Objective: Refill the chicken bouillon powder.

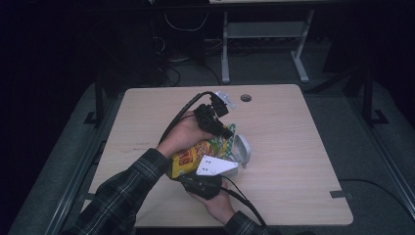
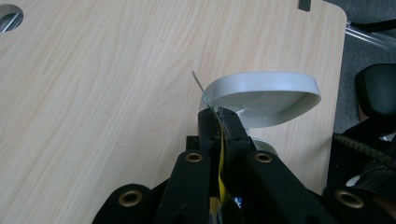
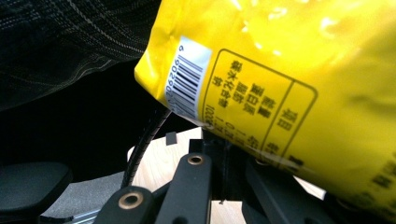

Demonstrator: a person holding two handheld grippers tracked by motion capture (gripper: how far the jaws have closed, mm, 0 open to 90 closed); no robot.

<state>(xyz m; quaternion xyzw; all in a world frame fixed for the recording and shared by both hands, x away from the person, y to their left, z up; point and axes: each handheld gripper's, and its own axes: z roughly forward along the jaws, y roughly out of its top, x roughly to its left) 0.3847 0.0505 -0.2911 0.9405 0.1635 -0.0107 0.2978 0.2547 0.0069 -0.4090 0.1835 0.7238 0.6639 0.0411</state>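
Gripping a crinkly yellow snack bag (image 1: 188, 157) between them, both hands work above the middle of the pale wooden worktop (image 1: 288, 147). The left tongs (image 1: 226, 132) sit at the bag's far end, their black jaws pressed together on the thin top edge of the bag; in the left gripper view the yellow film (image 2: 222, 154) runs straight up between the two jaws. The right tongs (image 1: 208, 177) are at the bag's near end, under a white three-cornered plate, and in the right gripper view the bag (image 3: 289, 88) with its barcode label (image 3: 189, 77) lies against the jaws, which stand close together at its lower seam; whether they actually pinch it I cannot tell. Just beyond the bag's far end a shallow grey plastic bowl (image 1: 243, 149) stands tipped on its side, right beside the left tongs (image 2: 220, 122), its hollow (image 2: 266, 100) turned toward them. A plaid sleeve (image 1: 127, 188) reaches in toward the bag from the worktop's near edge.
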